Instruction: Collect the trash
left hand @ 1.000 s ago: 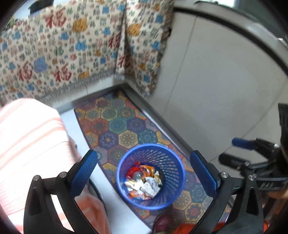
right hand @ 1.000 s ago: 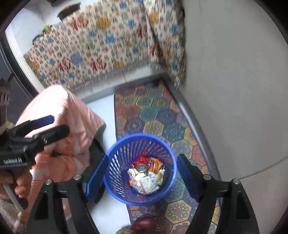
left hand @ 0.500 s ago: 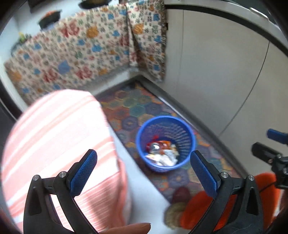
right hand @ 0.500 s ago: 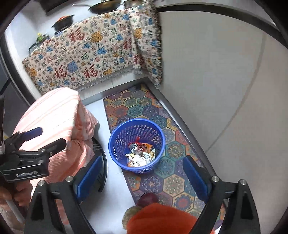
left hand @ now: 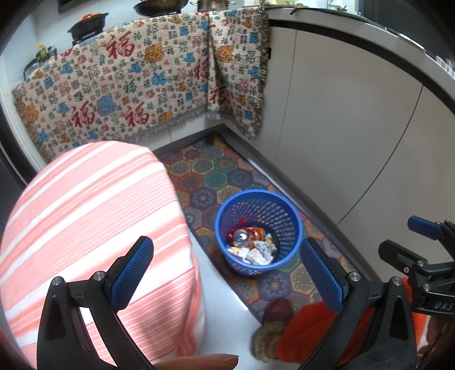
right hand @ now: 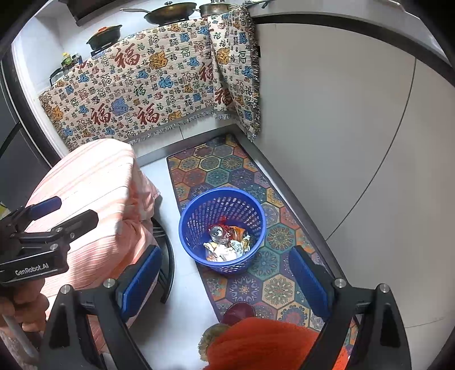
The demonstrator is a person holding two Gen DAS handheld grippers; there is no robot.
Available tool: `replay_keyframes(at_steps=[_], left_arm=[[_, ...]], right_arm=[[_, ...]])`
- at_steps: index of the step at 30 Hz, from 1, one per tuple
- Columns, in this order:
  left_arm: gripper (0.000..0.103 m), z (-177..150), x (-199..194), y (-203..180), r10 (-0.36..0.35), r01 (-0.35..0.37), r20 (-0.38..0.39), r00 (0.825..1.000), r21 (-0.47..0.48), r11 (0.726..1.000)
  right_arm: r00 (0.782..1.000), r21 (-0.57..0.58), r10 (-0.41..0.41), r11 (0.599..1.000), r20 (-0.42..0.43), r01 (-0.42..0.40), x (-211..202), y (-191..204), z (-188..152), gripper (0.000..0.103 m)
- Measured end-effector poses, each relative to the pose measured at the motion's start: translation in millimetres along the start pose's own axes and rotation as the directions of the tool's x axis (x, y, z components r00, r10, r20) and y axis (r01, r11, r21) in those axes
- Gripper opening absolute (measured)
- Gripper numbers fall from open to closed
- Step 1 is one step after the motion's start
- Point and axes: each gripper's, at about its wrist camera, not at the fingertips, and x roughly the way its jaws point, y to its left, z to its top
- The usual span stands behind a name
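- Trash (left hand: 250, 244) lies in the bottom of a blue plastic basket (left hand: 295, 227): a drink can end-on, orange and red wrappers, and crumpled pale paper.
- In the right wrist view the same basket (right hand: 257, 227) stands upright on a hexagon-patterned mat (right hand: 227, 168), with its near side over the mat's left edge beside the pale floor (right hand: 182, 318).
- Left claw (left hand: 227, 273) hangs released and holds nothing, its blue pads spread wide, above and well apart from the basket.
- Right claw (right hand: 224, 281) is likewise released and bare, with the basket showing between its pads from above.
- From the right wrist view the left claw (right hand: 65, 212) appears at the left edge, held in a hand (right hand: 25, 308), in front of an orange-and-white striped cloth (right hand: 93, 182) that covers a piece of furniture.
- From the left wrist view the right claw (left hand: 403, 242) appears at the right edge.
- A patterned blanket (right hand: 136, 82) with red characters drapes over the surface behind, where pans (right hand: 167, 11) sit on top.
- An orange garment and a dark red shoe (right hand: 239, 310) show at the bottom, near the mat.
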Motion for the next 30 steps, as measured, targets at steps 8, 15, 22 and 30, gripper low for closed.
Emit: replay_keyframes(at_steps=[8, 15, 22, 30], left_arm=[[0.103, -0.7, 1.4, 2.4, 0.011, -0.011, -0.006, 1.0, -0.005, 1.0], [0.102, -1.9, 2.5, 2.0, 0.013, -0.013, -0.014, 1.0, -0.004, 1.0], [0.102, -1.8, 3.5, 3.7, 0.011, -0.011, -0.019, 1.0, -0.005, 1.0], [0.102, -3.1, 5.4, 4.7, 0.013, -0.013, -0.028, 1.0, -0.013, 1.0]], right_arm=[[1.0, -0.017, -0.01, 1.0, 0.003, 0.01, -2.6, 6.3, 1.7, 0.093], [1.0, -0.035, -0.015, 0.999, 0.002, 0.015, -3.4, 4.6, 3.8, 0.093], [1.0, -0.037, -0.017, 0.999, -0.002, 0.017, -2.1, 3.6, 4.5, 0.093], [1.0, -0.04, -0.02, 0.999, -0.003, 0.019, -1.5, 2.7, 4.4, 0.093]])
